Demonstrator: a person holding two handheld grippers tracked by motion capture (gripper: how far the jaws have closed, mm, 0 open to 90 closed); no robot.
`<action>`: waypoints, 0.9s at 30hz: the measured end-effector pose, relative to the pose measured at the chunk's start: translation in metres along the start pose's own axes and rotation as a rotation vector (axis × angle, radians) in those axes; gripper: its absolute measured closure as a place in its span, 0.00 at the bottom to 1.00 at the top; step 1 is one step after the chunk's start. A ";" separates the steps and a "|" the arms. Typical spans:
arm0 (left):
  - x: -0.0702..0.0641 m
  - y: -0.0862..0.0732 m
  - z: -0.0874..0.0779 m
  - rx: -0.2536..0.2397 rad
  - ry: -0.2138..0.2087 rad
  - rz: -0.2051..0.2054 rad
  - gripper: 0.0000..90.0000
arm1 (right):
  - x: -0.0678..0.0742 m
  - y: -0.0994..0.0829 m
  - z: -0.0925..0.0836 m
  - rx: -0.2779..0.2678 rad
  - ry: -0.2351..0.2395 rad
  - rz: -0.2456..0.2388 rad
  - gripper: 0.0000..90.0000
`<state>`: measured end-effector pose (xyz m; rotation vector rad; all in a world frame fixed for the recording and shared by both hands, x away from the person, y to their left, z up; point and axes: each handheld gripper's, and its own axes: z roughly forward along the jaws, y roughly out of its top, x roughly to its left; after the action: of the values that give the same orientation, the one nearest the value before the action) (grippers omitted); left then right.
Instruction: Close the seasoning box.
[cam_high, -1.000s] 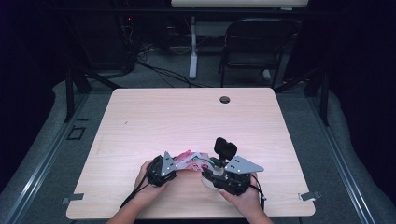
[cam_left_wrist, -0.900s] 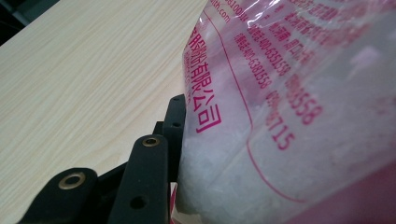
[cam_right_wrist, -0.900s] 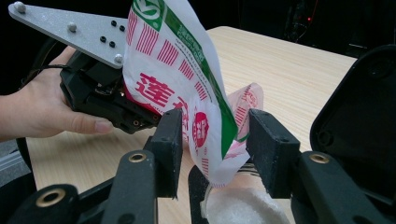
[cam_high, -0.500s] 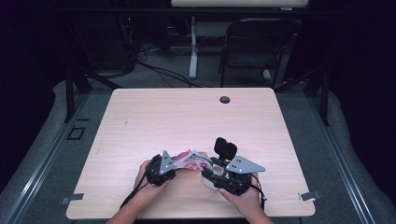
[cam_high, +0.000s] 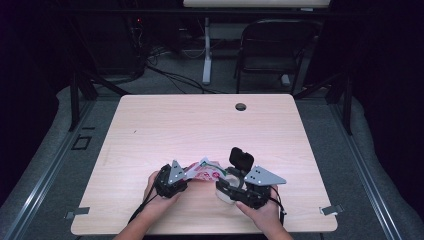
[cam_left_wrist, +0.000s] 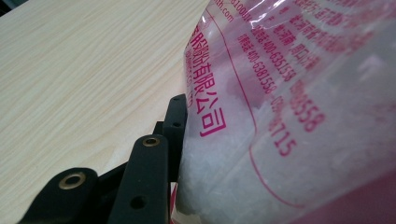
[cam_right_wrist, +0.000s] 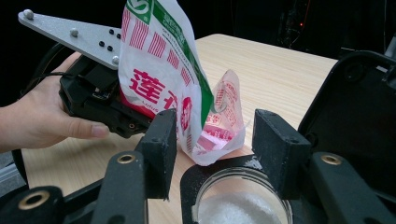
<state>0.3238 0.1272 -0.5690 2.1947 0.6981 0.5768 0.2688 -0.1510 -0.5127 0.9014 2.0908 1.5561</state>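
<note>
Left gripper view, left gripper clamping bag, far pad hidden, right gripper just opening, bag corner between.

bag: red, green and white printed pouch, tilted, its open torn corner hanging between the fingers, just above the jar
jar: round clear container of white grains, low between the fingers
right gripper: spread, jaws have just been opening
left gripper: beyond the left finger, holding the bag
bench: pale wood
</note>
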 end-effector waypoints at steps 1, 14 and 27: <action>0.000 0.000 0.000 0.000 -0.003 -0.005 0.75 | 0.000 0.000 0.000 -0.001 0.000 0.001 0.56; 0.013 -0.007 0.002 -0.018 -0.050 -0.132 0.75 | -0.001 0.000 -0.001 -0.008 0.004 0.013 0.56; 0.027 -0.013 0.003 -0.037 -0.104 -0.289 0.75 | -0.002 -0.001 -0.001 0.003 0.001 0.012 0.56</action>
<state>0.3424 0.1502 -0.5757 2.0248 0.9207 0.3219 0.2689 -0.1534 -0.5135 0.9167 2.0927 1.5598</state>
